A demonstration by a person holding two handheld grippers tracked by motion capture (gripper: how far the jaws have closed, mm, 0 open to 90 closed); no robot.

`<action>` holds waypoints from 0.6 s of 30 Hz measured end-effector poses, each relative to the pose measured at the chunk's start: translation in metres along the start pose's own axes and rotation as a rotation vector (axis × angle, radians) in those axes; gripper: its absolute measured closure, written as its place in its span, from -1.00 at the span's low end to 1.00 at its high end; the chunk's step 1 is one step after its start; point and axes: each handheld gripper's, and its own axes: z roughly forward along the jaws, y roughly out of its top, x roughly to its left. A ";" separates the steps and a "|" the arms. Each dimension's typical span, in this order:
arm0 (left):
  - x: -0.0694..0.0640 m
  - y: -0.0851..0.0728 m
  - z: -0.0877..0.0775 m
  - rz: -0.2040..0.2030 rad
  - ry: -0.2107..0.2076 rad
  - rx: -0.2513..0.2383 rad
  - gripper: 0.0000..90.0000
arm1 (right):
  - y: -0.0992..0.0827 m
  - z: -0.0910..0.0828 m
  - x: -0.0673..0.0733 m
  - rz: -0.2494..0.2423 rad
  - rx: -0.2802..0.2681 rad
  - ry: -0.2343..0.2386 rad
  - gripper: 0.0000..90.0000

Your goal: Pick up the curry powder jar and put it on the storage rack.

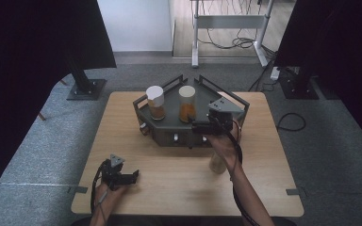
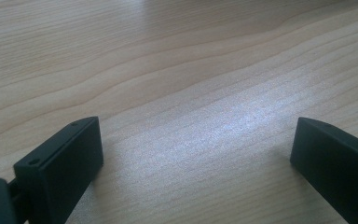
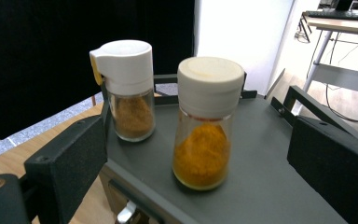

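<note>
Glass, smooth and breakable, the yellow-spice jar [image 3: 208, 122] at frame centre looked light, best gripped at its waist by the wide, empty right claw [image 3: 200, 158]

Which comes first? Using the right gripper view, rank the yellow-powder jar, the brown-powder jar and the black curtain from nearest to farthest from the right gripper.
1. yellow-powder jar: straight ahead of the right gripper on the grey tray.
2. brown-powder jar: farther back on the tray, to the left.
3. black curtain: behind the table, far left.
</note>
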 end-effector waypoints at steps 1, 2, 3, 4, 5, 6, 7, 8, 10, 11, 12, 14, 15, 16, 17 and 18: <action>0.000 0.000 0.000 0.000 0.000 0.000 -0.95 | -0.001 -0.002 0.000 -0.001 -0.001 -0.001 -0.91; 0.000 0.000 0.000 0.000 0.000 0.000 -0.95 | -0.002 -0.005 0.000 -0.003 0.001 -0.003 -0.90; 0.000 0.000 0.000 -0.001 0.000 0.000 -0.95 | -0.003 -0.007 0.001 -0.008 0.002 -0.008 -0.90; 0.000 0.000 0.000 -0.001 0.000 0.000 -0.95 | -0.004 -0.009 0.002 -0.013 0.004 -0.010 -0.90; 0.000 0.000 0.000 -0.001 0.000 -0.001 -0.95 | -0.005 -0.011 0.001 -0.014 0.005 -0.011 -0.90; 0.000 0.000 0.000 -0.001 0.000 0.000 -0.95 | -0.006 -0.013 0.001 -0.014 0.006 -0.012 -0.90; 0.000 0.000 0.000 -0.001 0.000 0.000 -0.95 | -0.007 -0.015 0.001 -0.014 0.005 -0.013 -0.90; 0.000 0.000 0.000 -0.001 0.000 0.000 -0.95 | -0.009 -0.017 0.001 -0.014 0.002 -0.015 -0.90; -0.001 0.000 0.000 -0.001 0.000 0.000 -0.95 | -0.011 -0.021 0.001 -0.011 0.001 -0.019 -0.90; -0.001 0.000 0.000 -0.001 0.000 0.000 -0.95 | -0.012 -0.023 0.000 -0.013 0.001 -0.020 -0.90; -0.001 0.000 0.000 -0.001 0.000 0.000 -0.95 | -0.013 -0.026 0.000 -0.014 0.001 -0.023 -0.90; -0.001 0.000 0.000 -0.002 0.001 0.000 -0.95 | -0.015 -0.030 0.000 -0.015 -0.001 -0.028 -0.90; -0.001 0.000 0.000 -0.002 0.001 0.000 -0.95 | -0.016 -0.032 -0.001 -0.011 0.000 -0.030 -0.90; -0.001 0.000 0.000 -0.002 0.001 0.000 -0.95 | -0.017 -0.034 -0.001 -0.009 0.001 -0.033 -0.90; -0.001 0.000 0.000 -0.002 0.001 0.000 -0.95 | -0.019 -0.036 -0.002 -0.007 0.000 -0.033 -0.90; -0.001 0.000 0.000 -0.003 0.001 0.000 -0.95 | -0.020 -0.038 -0.003 -0.006 0.001 -0.036 -0.90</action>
